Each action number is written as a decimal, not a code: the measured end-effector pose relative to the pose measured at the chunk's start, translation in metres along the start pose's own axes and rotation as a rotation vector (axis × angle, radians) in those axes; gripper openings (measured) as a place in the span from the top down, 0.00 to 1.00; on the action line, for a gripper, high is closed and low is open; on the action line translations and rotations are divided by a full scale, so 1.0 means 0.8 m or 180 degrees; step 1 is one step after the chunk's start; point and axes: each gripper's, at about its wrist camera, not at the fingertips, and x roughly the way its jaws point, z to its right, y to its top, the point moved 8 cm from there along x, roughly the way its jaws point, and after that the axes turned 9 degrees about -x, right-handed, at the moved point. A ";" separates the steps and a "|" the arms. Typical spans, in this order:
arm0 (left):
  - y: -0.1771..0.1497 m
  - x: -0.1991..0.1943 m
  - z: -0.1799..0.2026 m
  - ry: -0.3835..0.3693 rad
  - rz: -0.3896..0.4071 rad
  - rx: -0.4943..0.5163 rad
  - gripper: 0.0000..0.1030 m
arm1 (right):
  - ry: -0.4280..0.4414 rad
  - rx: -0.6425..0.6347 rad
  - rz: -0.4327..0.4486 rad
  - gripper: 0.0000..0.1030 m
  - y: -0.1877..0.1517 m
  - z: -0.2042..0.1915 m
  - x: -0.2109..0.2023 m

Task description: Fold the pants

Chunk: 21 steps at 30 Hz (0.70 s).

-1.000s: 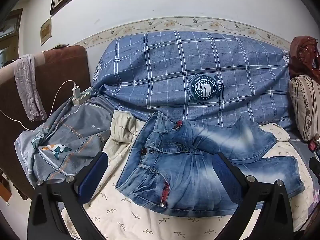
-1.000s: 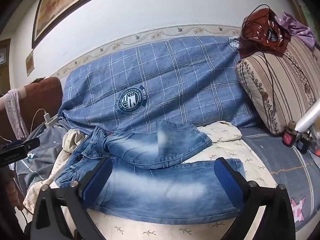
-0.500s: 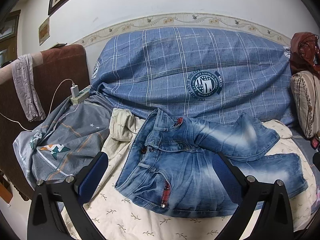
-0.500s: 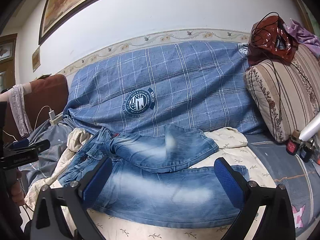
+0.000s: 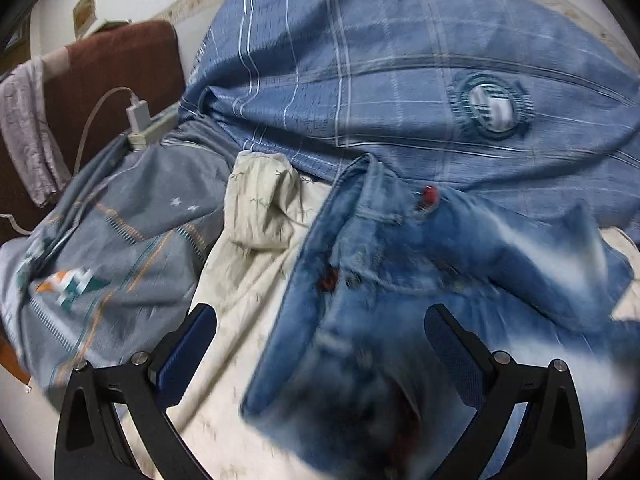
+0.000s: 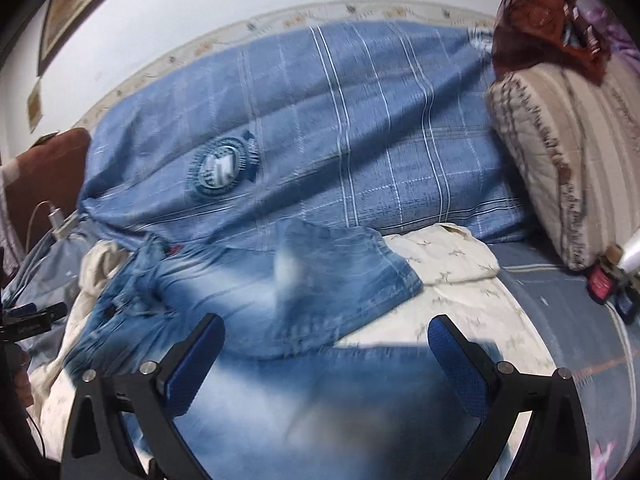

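I am holding my left gripper (image 5: 320, 340) with its jaws wide apart and nothing between them, low over the waistband end of the jeans (image 5: 420, 300), which are filling the lower right of the left wrist view in heavy blur. The jeans are lying on a cream sheet (image 5: 244, 280) printed with small sprigs, their waist pointing toward the upper centre of that frame, where a red tab is showing beside the waistband. One leg is lying folded across the other, its hem reaching toward the right edge. My right gripper (image 6: 326, 344) is also standing with its jaws spread and gripping nothing, hovering over the lower leg of the jeans (image 6: 320, 400) in the bottom centre of the right wrist view, while the folded-over leg is lying just above the blue fingertips (image 6: 444, 334). A blue plaid blanket (image 6: 360, 140) with a round emblem is sitting behind the jeans across the middle of both views. A striped beige cushion (image 6: 568, 152) is leaning at the right edge of the right wrist view, and a grey patterned cloth (image 5: 112, 248) is lying at the left of the left wrist view.
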 end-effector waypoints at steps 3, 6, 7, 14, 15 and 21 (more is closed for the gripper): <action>0.038 0.045 -0.001 -0.0027 -0.0134 -0.0042 0.00 | 0.0055 0.0087 -0.0101 0.00 0.024 0.018 0.047; 0.073 0.083 0.003 -0.0020 -0.0210 -0.0066 0.00 | 0.0153 0.0219 -0.0153 0.00 0.042 0.033 0.084; 0.082 0.093 0.006 -0.0067 -0.0240 -0.0085 0.00 | 0.0172 0.0250 -0.0157 0.00 0.047 0.037 0.095; 0.122 0.172 0.060 -0.0345 -0.0518 -0.0198 0.00 | 0.0138 0.0356 -0.0263 0.00 0.055 0.070 0.141; 0.123 0.180 0.068 -0.0363 -0.0537 -0.0195 0.00 | 0.0132 0.0355 -0.0267 0.00 0.054 0.073 0.144; 0.113 0.238 0.122 -0.0415 -0.0843 -0.0047 0.25 | 0.0240 0.0472 -0.0322 0.00 0.063 0.100 0.170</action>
